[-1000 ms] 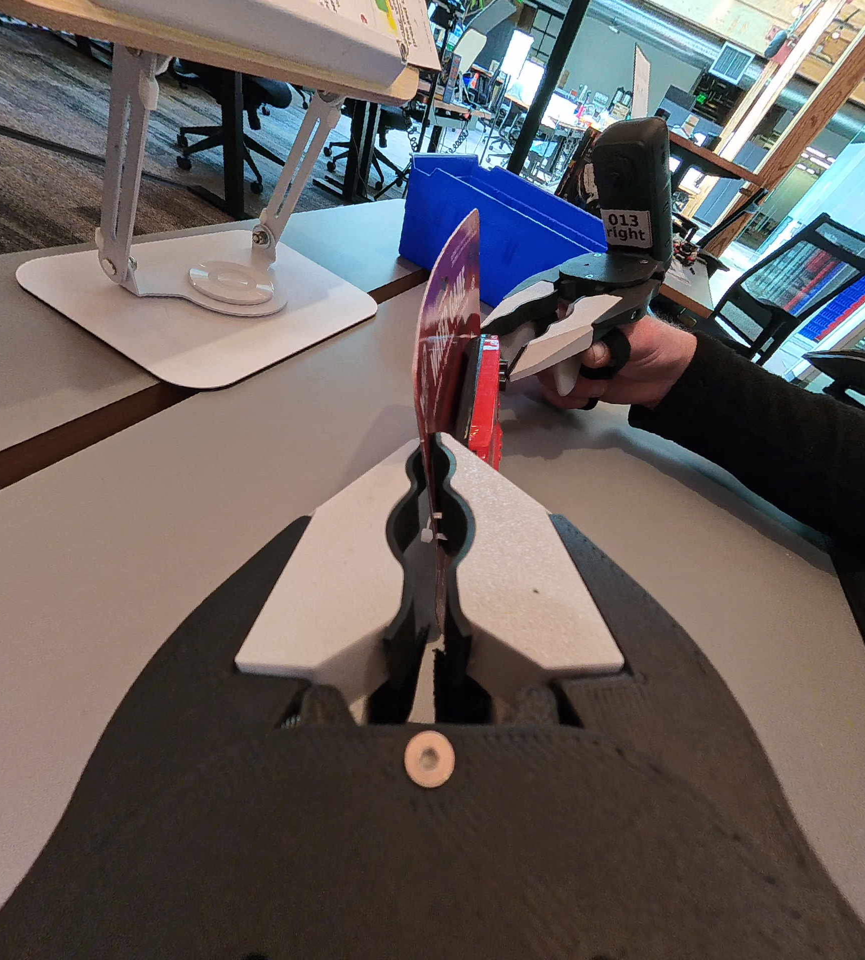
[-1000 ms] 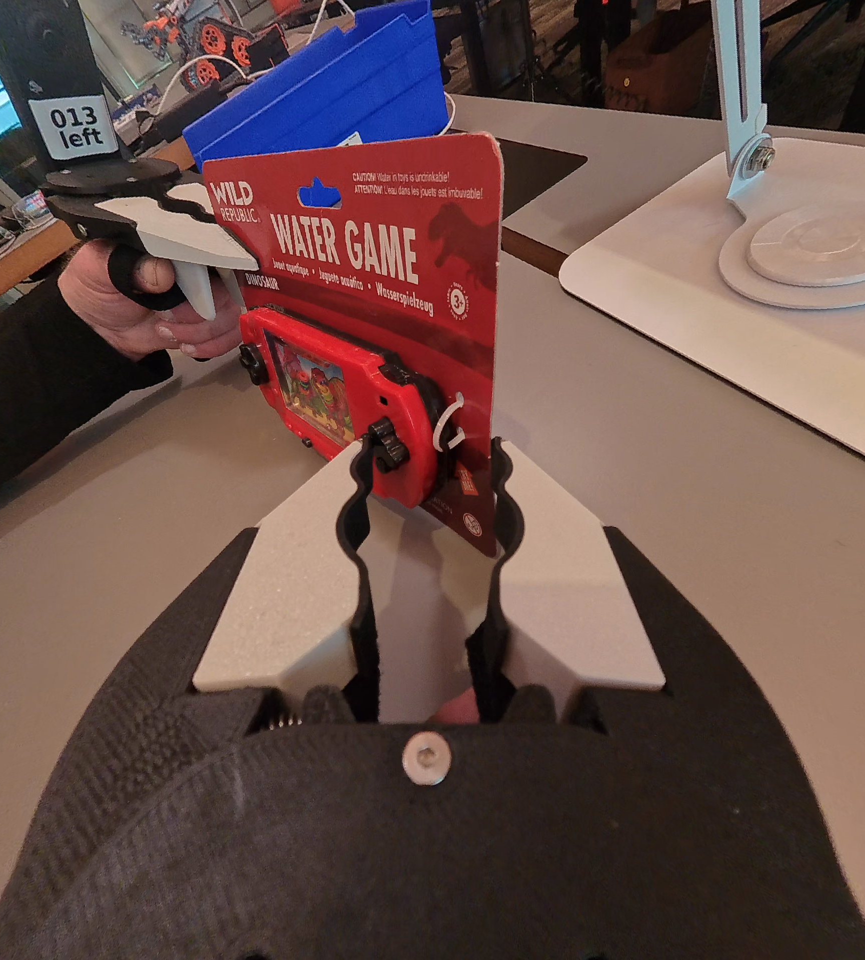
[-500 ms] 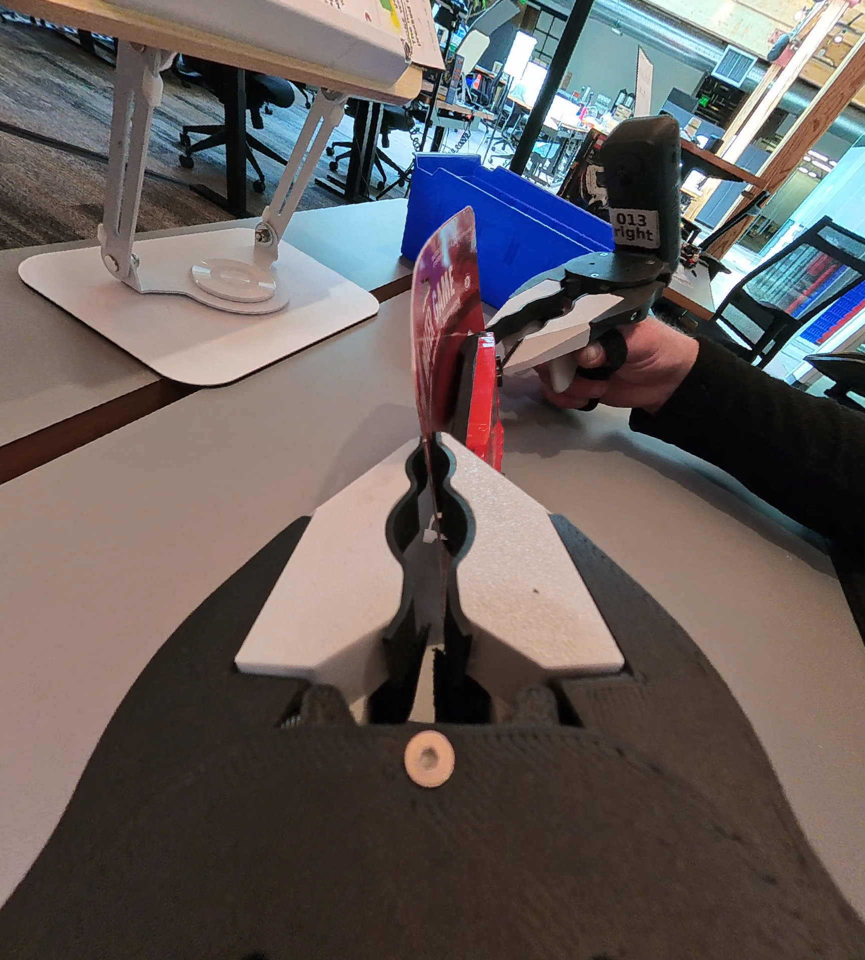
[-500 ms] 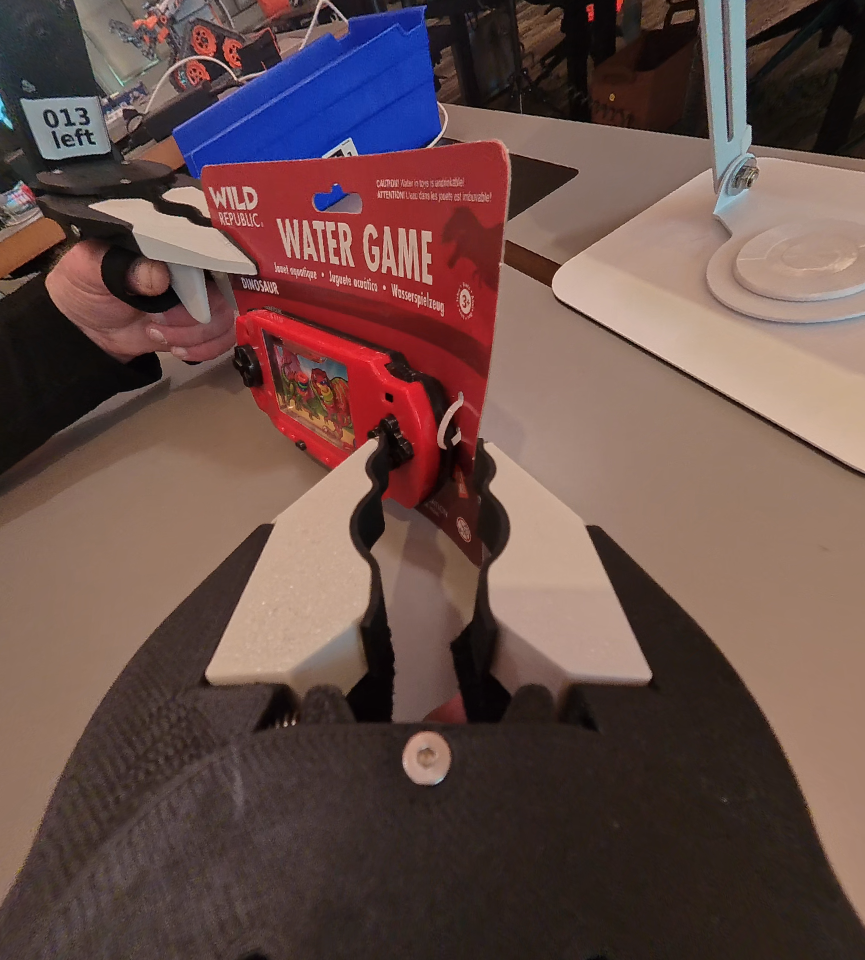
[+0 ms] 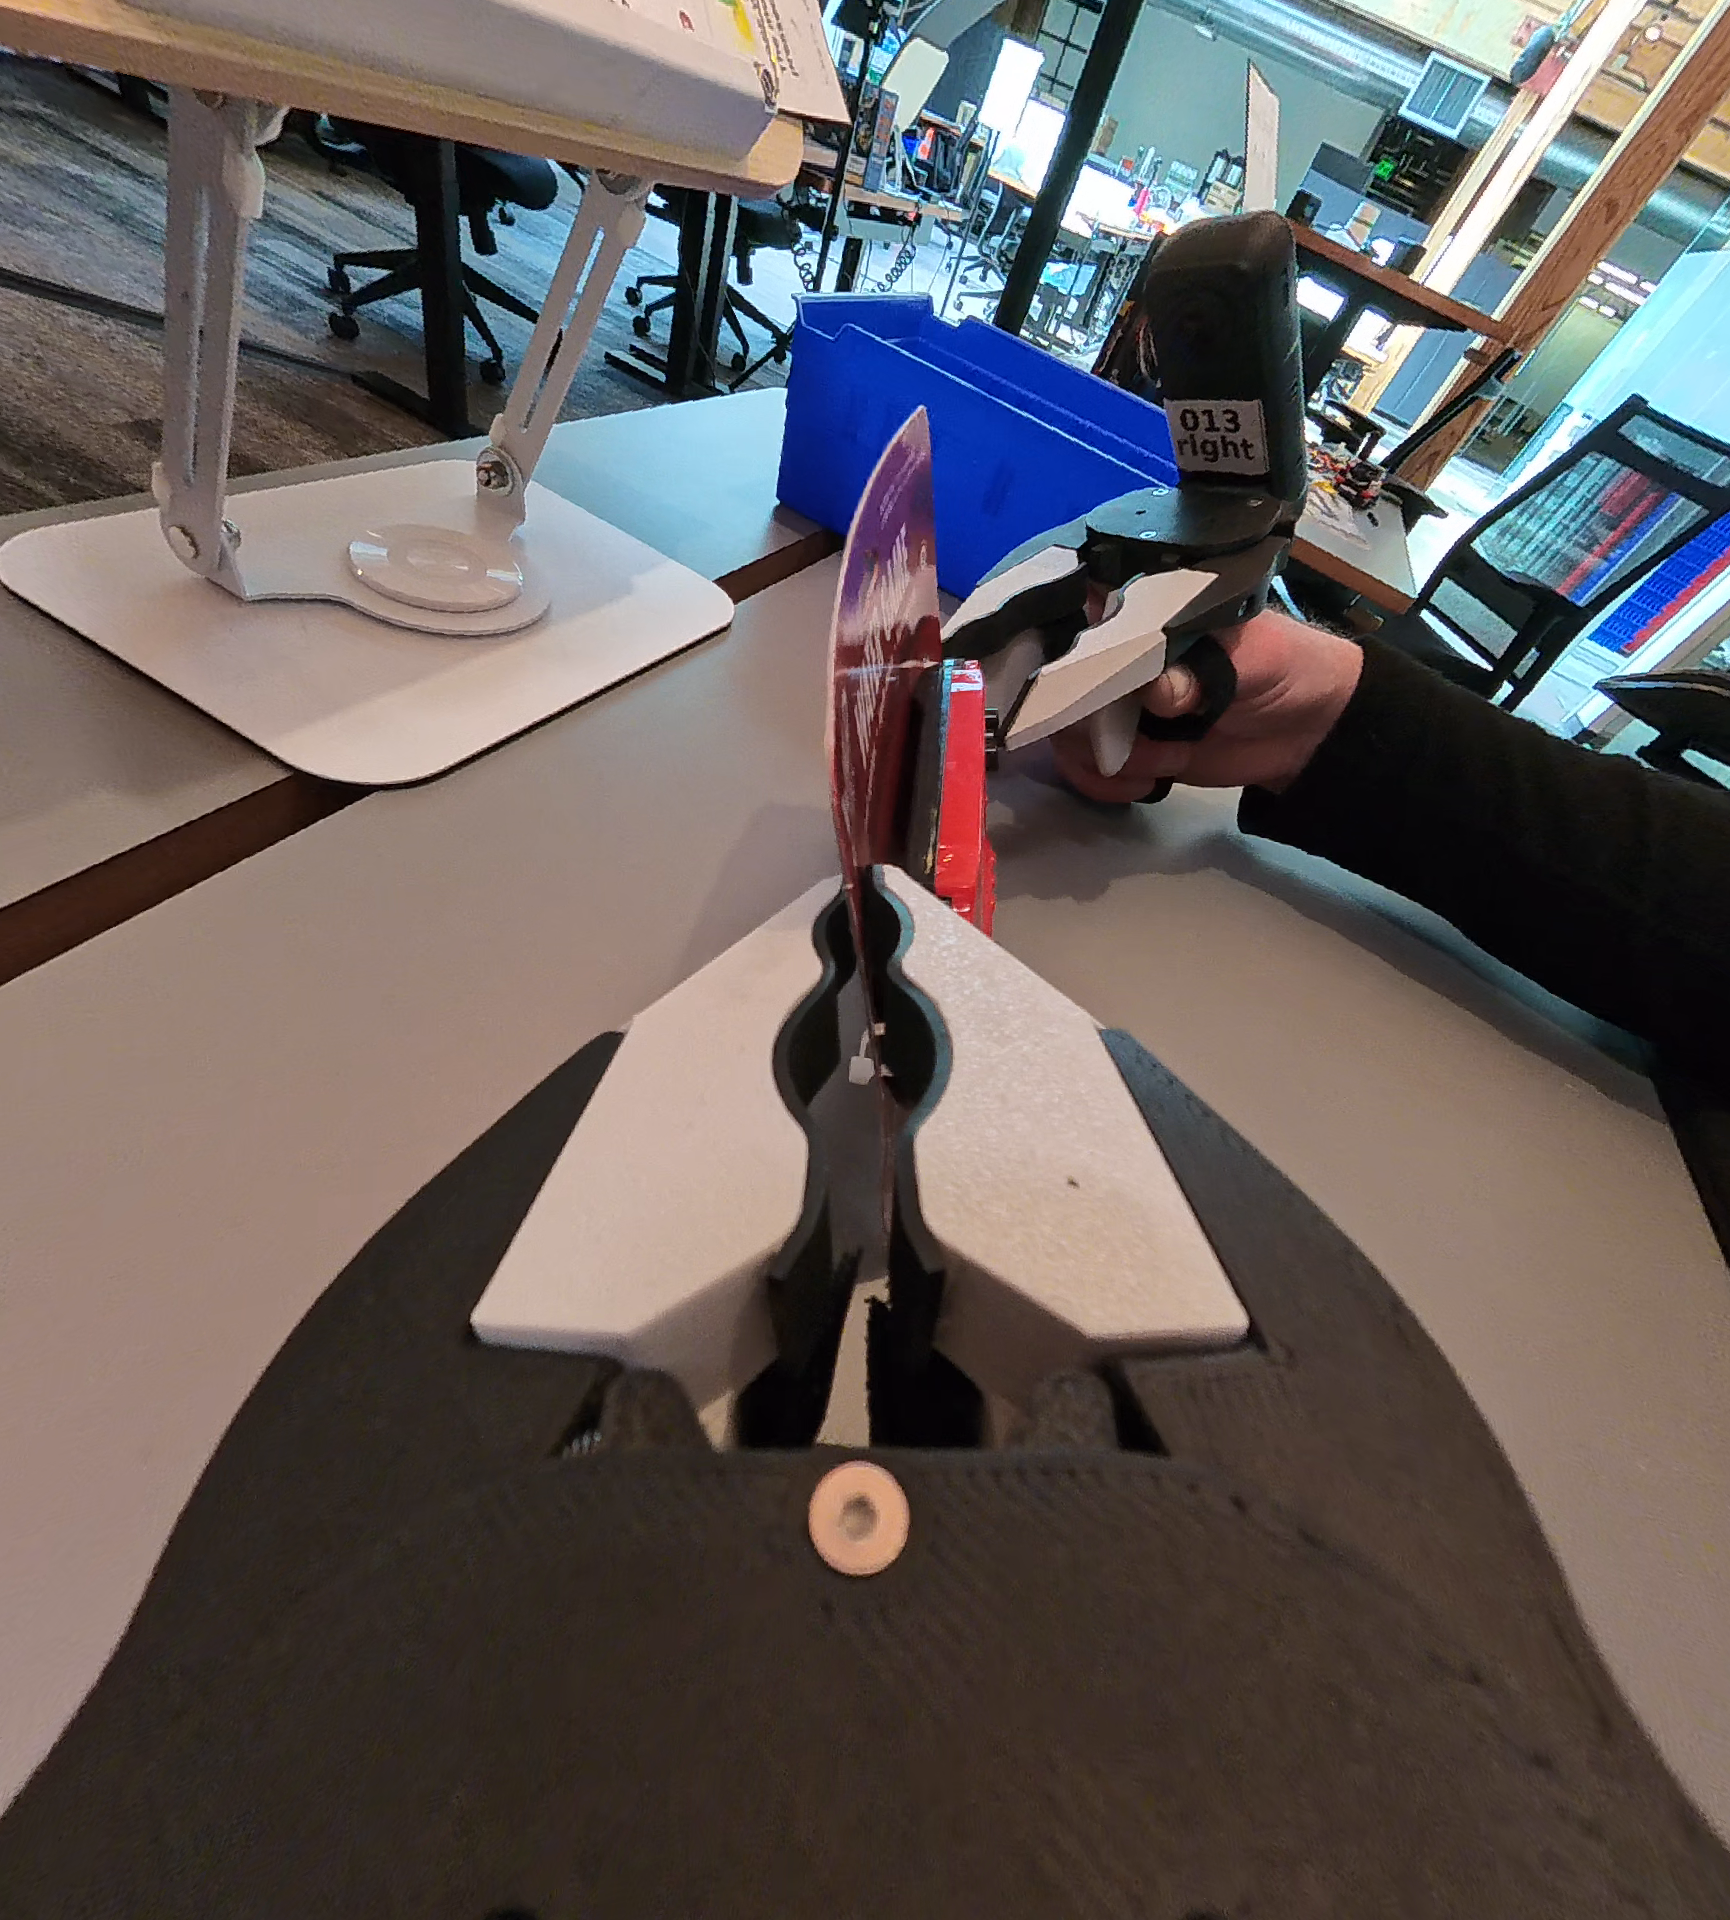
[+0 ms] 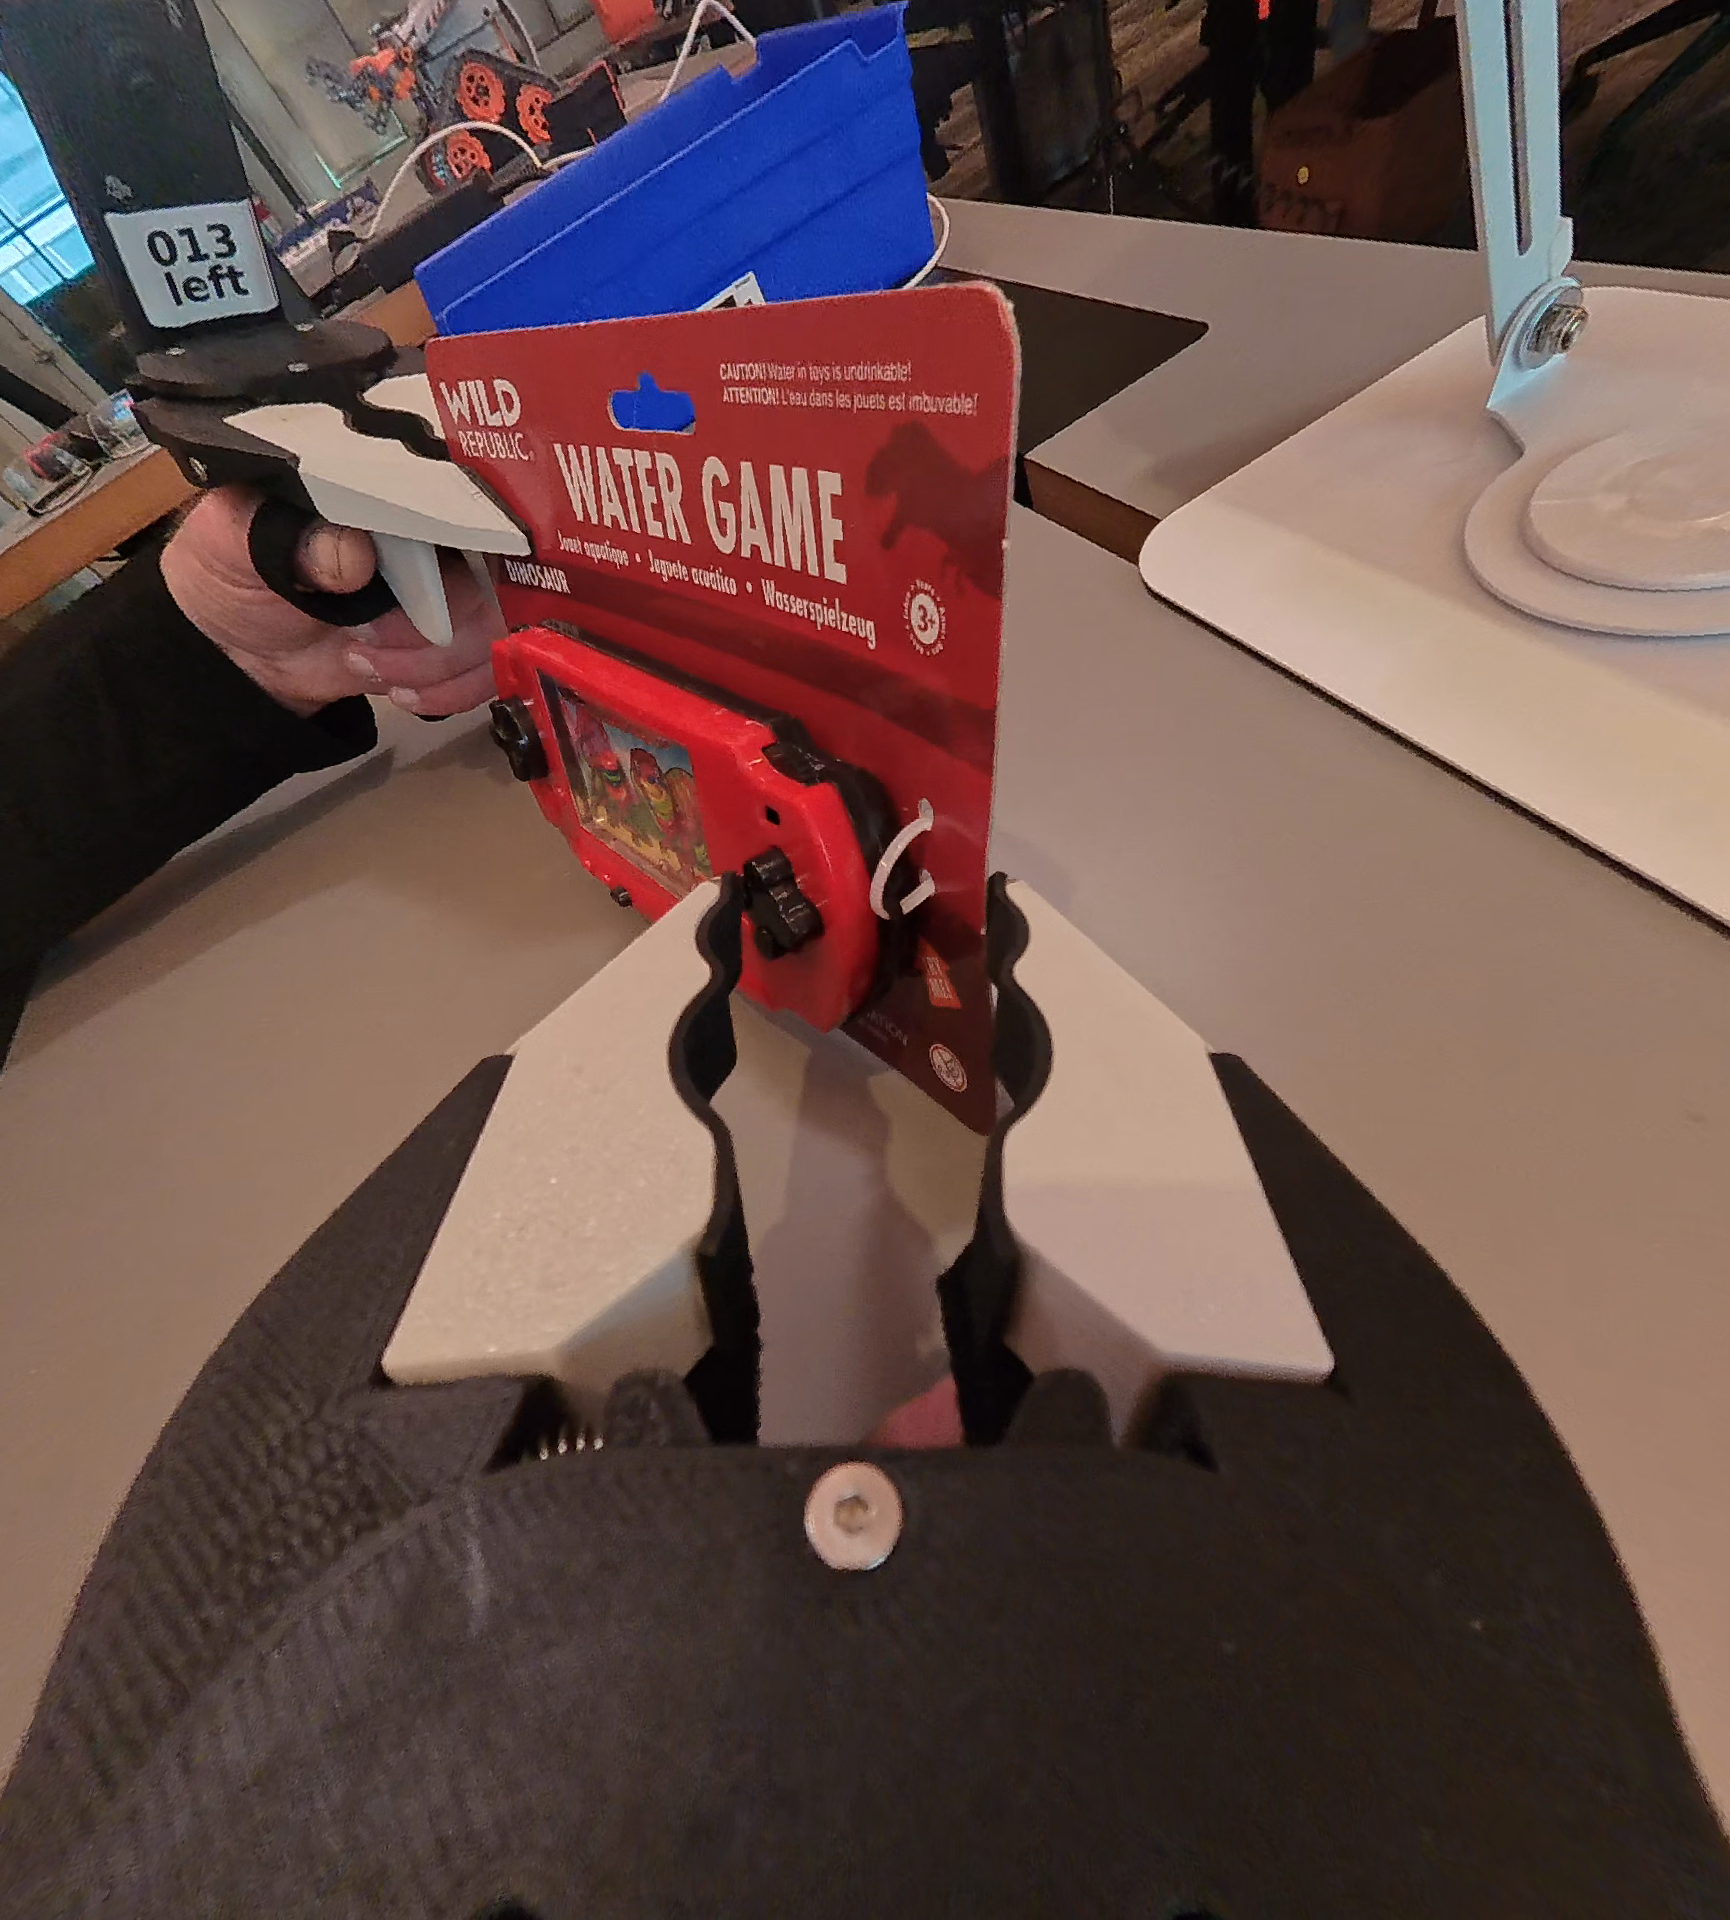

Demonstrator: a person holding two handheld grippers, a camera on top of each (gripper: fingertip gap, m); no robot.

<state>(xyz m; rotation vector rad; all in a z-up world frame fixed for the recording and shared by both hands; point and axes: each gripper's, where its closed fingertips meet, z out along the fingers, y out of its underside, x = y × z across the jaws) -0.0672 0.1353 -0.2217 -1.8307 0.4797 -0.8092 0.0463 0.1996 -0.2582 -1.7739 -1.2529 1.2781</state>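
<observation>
- A carded toy (image 6: 736, 582), a red handheld game (image 6: 674, 800) strapped by a white tie to a red printed backing card, stands upright on edge above the grey surface (image 6: 1360, 1039), in front of a blue bin (image 6: 736, 187).
- The left gripper (image 5: 866, 987) is clamped flat on one side edge of the card, which runs thin and slightly bowed between its white fingers (image 5: 1027, 1122).
- The right gripper (image 6: 856, 997) stands apart, its jaws straddling the game's near end and the card's lower corner; whether they touch is unclear.
- The pack looks light; the card seems thin and likely to flex or crease, the plastic game stiff and probably slick. The firmer hold appears to be across the game body or deep on the card edge.
- A white stand (image 5: 352, 623) sits well apart.
</observation>
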